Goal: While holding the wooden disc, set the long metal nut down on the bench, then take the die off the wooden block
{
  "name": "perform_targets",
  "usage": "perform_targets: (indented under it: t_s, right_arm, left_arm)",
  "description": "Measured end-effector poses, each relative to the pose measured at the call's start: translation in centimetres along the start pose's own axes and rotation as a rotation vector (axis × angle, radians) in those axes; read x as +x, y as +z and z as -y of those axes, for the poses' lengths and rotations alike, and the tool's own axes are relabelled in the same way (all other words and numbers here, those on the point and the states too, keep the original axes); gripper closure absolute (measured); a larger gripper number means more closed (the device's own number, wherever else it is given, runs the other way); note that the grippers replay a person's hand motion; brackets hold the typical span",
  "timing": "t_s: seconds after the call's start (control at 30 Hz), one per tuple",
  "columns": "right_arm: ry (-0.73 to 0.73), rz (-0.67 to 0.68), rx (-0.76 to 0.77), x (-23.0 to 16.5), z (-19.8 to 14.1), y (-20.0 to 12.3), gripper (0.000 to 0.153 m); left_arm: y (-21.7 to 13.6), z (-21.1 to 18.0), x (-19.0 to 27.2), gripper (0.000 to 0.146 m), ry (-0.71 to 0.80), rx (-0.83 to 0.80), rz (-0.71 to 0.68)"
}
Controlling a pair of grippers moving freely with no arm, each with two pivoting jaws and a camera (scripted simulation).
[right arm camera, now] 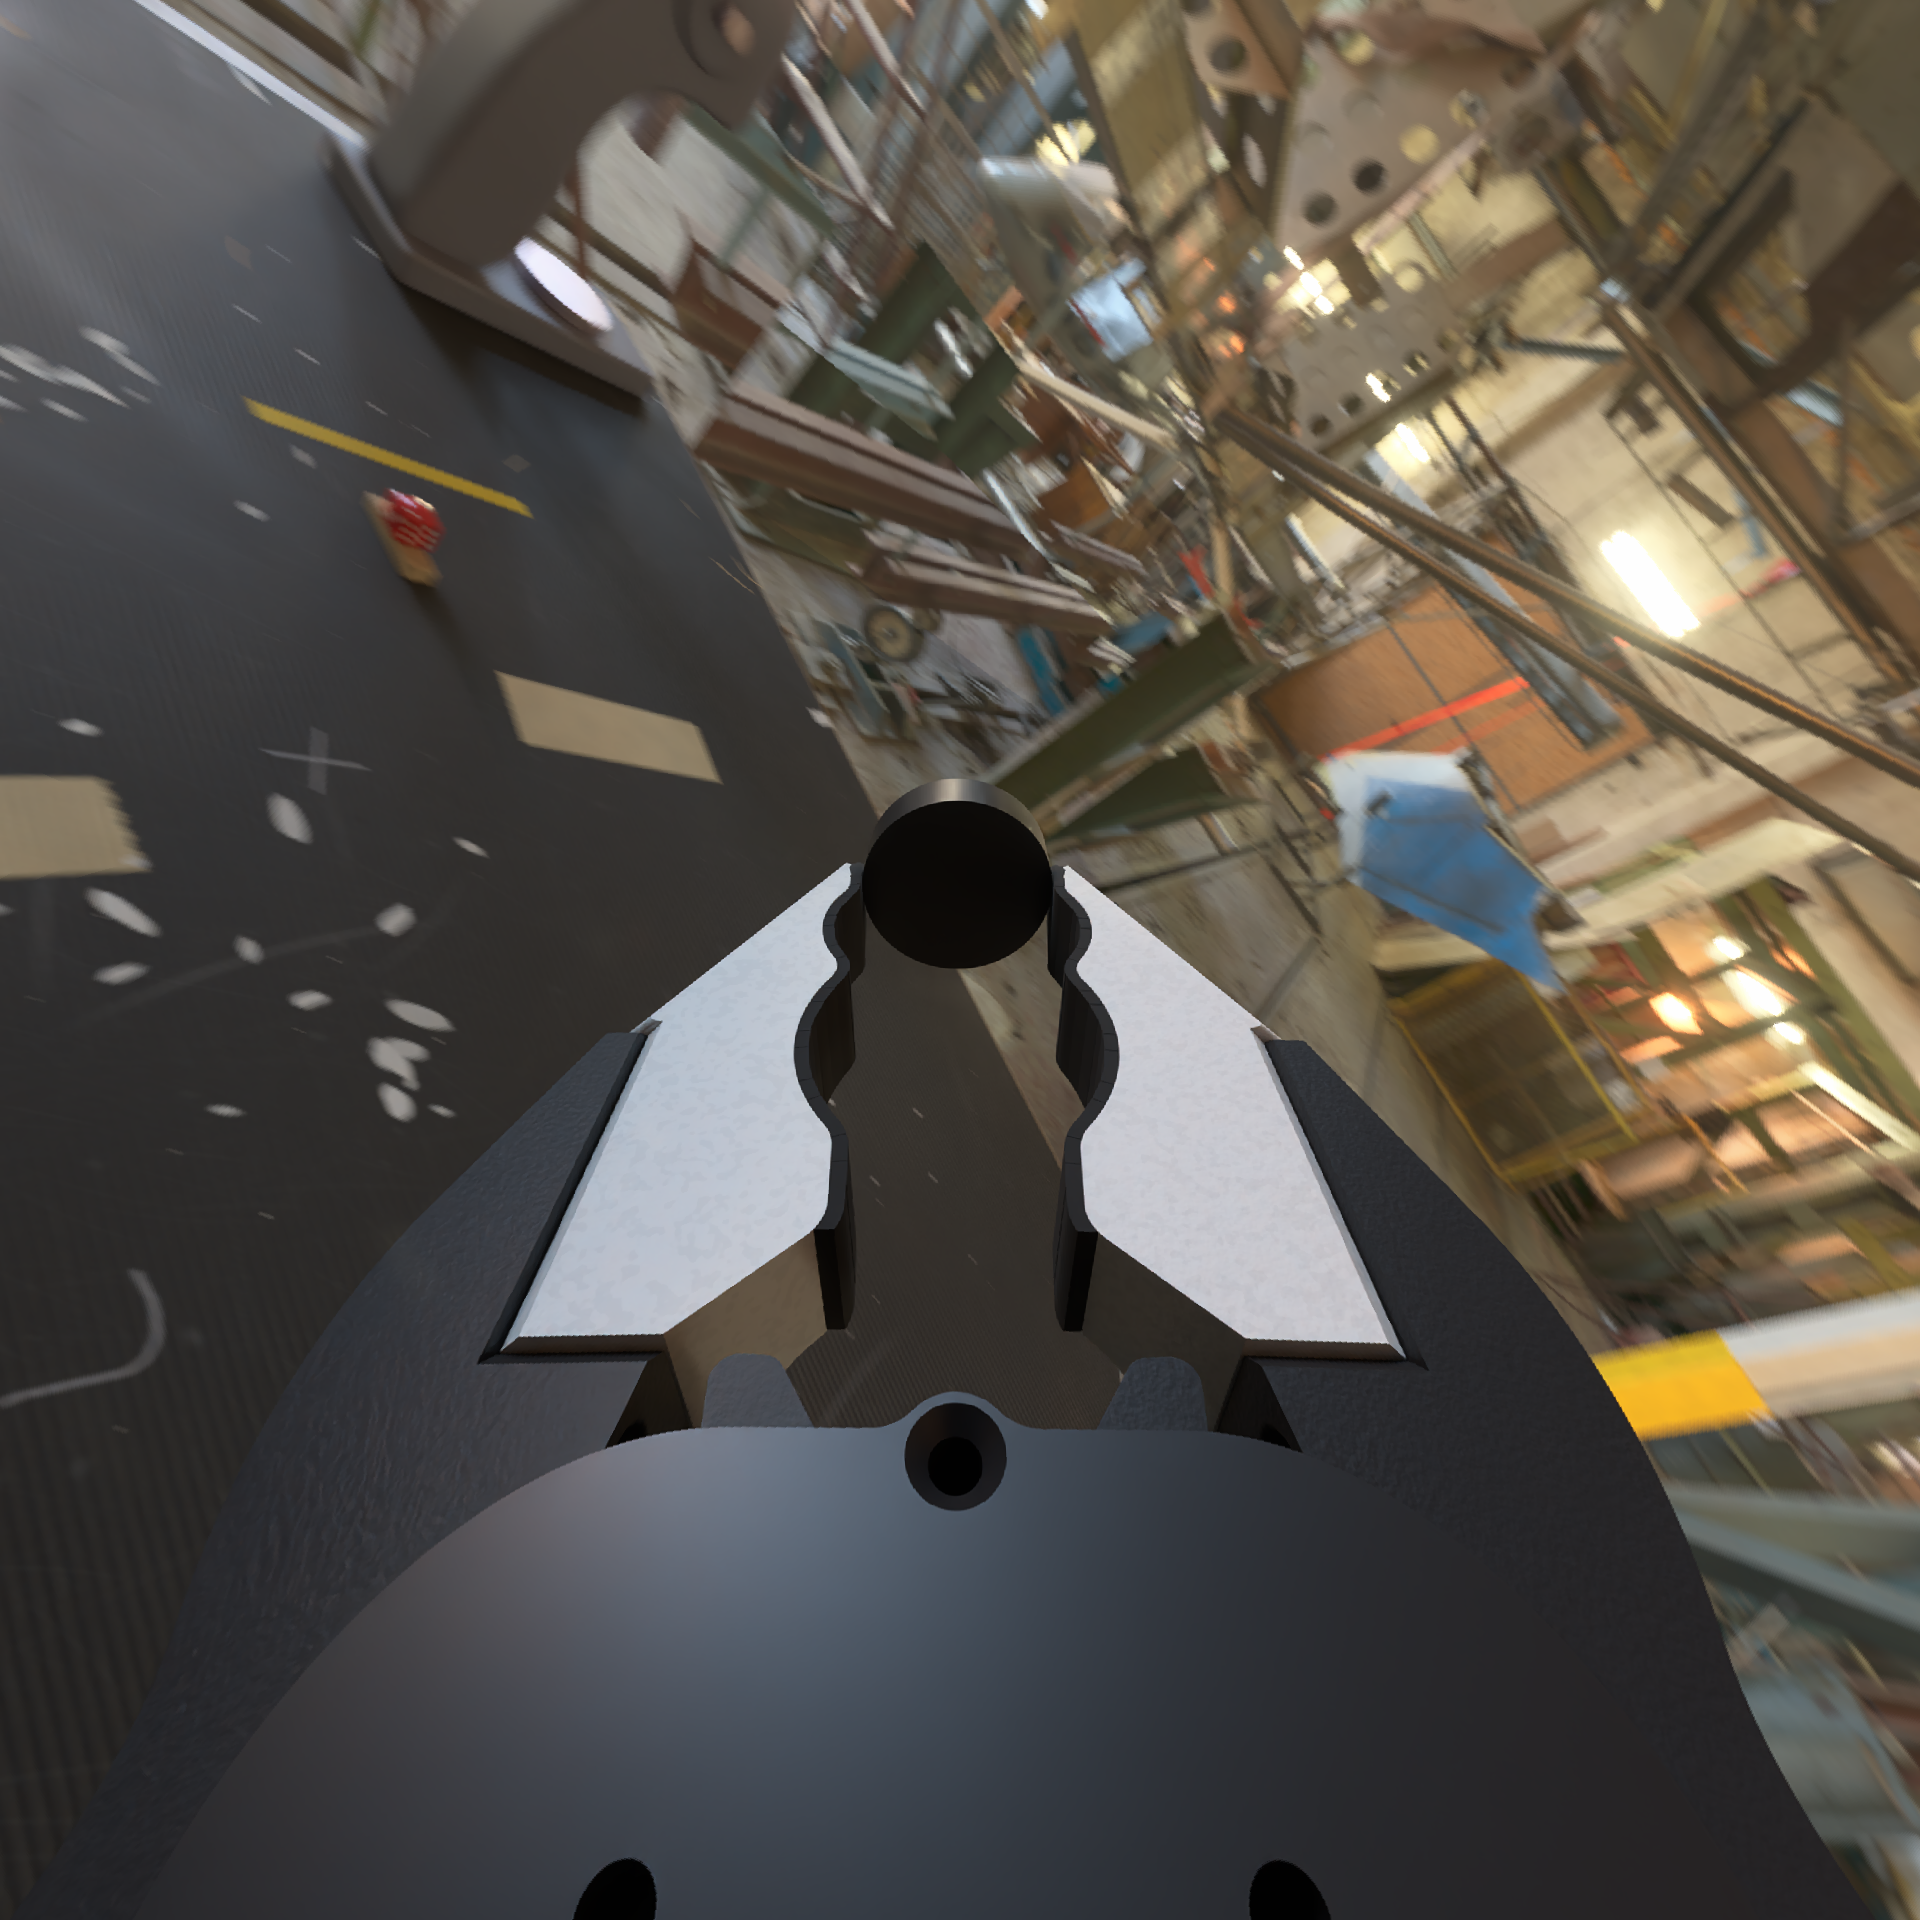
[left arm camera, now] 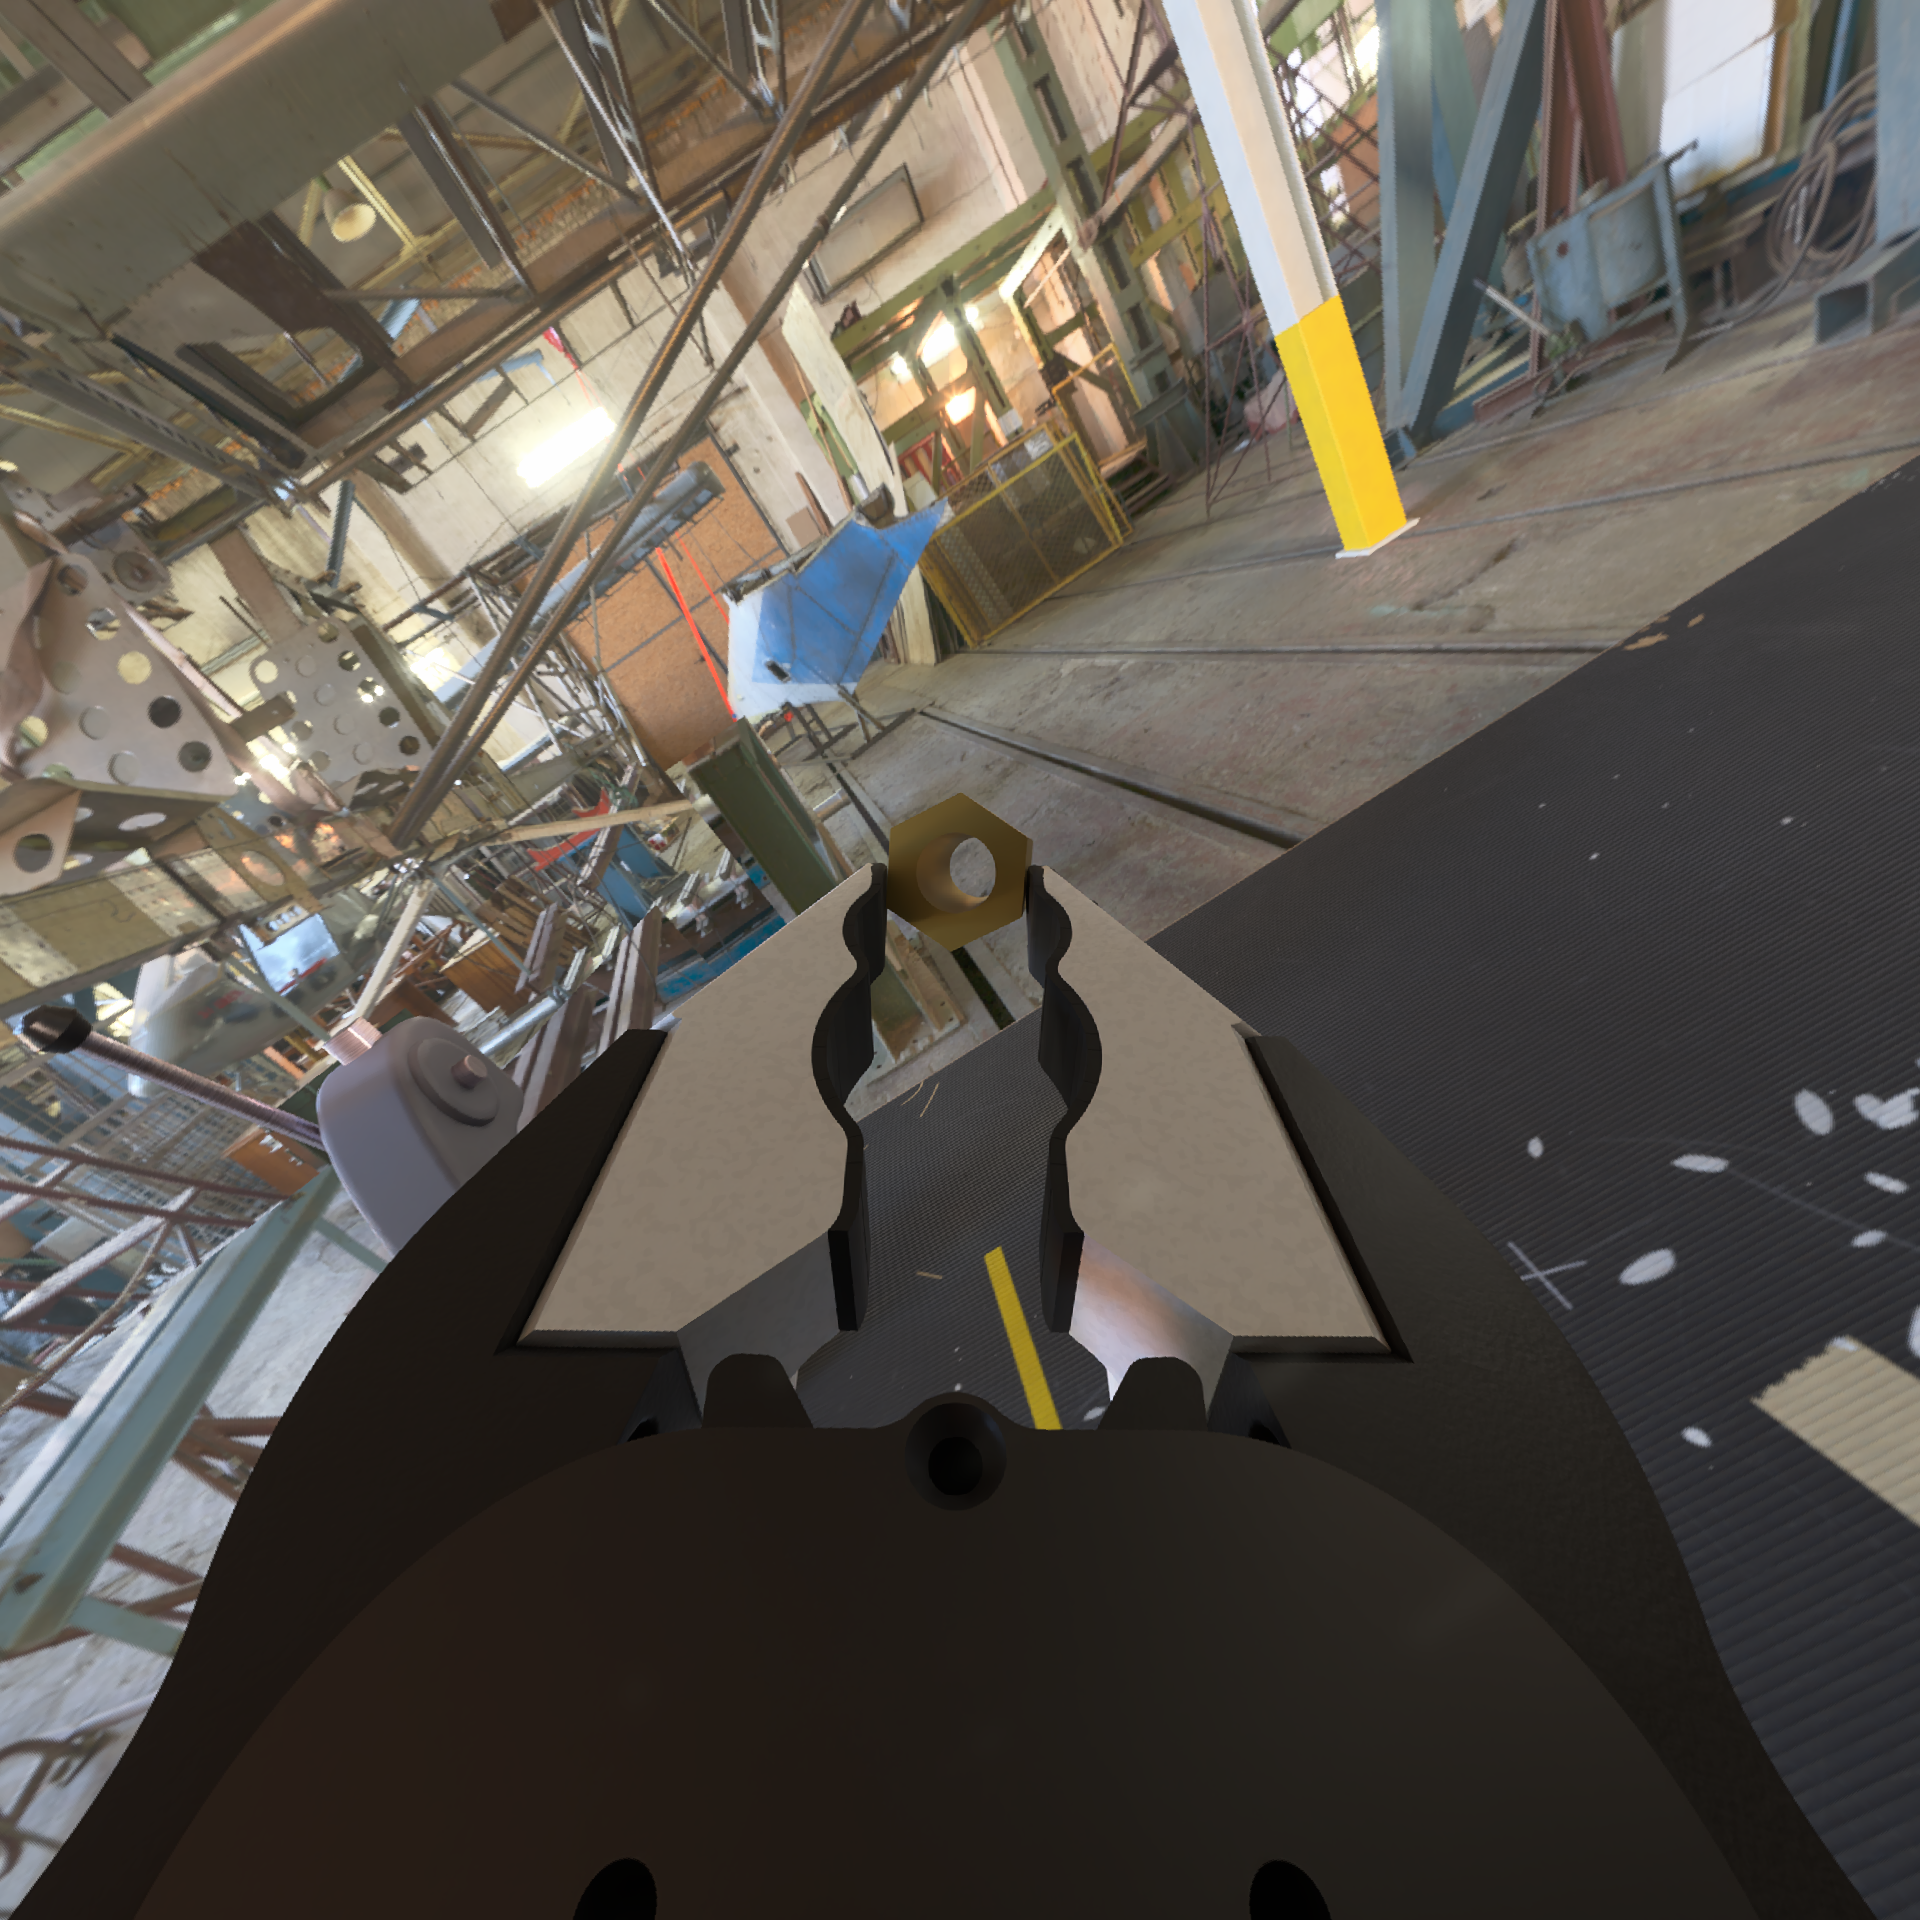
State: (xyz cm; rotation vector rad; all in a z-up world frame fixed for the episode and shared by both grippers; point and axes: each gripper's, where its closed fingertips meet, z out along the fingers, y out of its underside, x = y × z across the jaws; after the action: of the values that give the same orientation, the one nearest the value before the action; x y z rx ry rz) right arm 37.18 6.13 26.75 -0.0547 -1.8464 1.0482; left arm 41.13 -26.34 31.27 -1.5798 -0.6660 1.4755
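My left gripper (left arm camera: 957, 878) is shut on the long metal nut (left arm camera: 940, 896), a brass hexagon seen end-on with its bore facing me, held in the air past the bench's edge. My right gripper (right arm camera: 957, 902) is shut on the wooden disc (right arm camera: 956, 894), which looks dark and round between the fingertips, above the bench's edge. In the right wrist view a red die (right arm camera: 412, 520) with white dots sits on a small wooden block (right arm camera: 405, 558) far off on the dark bench (right arm camera: 312, 1195).
The bench has a dark ribbed mat (left arm camera: 1558, 987) with white paint specks, tan tape patches (right arm camera: 608, 727) and a yellow line (right arm camera: 384, 457). A grey vice-like fixture (right arm camera: 488, 208) stands at the bench's far end. A grey clamp part (left arm camera: 416, 1112) shows left of my left gripper.
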Motion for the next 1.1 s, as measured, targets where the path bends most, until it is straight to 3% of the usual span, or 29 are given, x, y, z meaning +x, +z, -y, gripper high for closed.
perform_targets:
  t_s: [0.27, 0.57, 0.67, 0.8, 1.0, 1.1]
  right_arm:
    - [-0.025, 0.16, 0.046, -5.4, 1.8, 2.8, 0.118]
    - [0.064, 0.073, 0.115, -2.2, 2.8, 0.9, 0.118]
    - [0.094, -0.015, 0.107, 0.8, 2.5, -1.3, 0.118]
    - [0.17, -0.111, 0.101, 4.5, 1.4, -4.7, 0.118]
    - [0.195, -0.178, 0.096, 6.8, 0.7, -7.7, 0.118]
    - [0.172, -0.175, 0.092, 6.5, 1.0, -7.8, 0.118]
  left_arm:
    - [0.5, -2.1, -0.7, 0.12, 0.059, -0.118, 0.049]
    - [0.0, 3.1, 2.8, 0.12, 0.044, -0.037, -0.048]
    - [0.8, 5.1, 7.7, 0.12, 0.016, -0.057, -0.207]
    - [1.9, 4.8, 18.1, 0.121, -0.043, -0.226, -0.625]
    - [5.1, -1.1, 31.0, 0.121, -0.079, -0.575, -0.798]
    - [5.9, -5.5, 35.0, 0.121, -0.004, -0.721, -0.815]
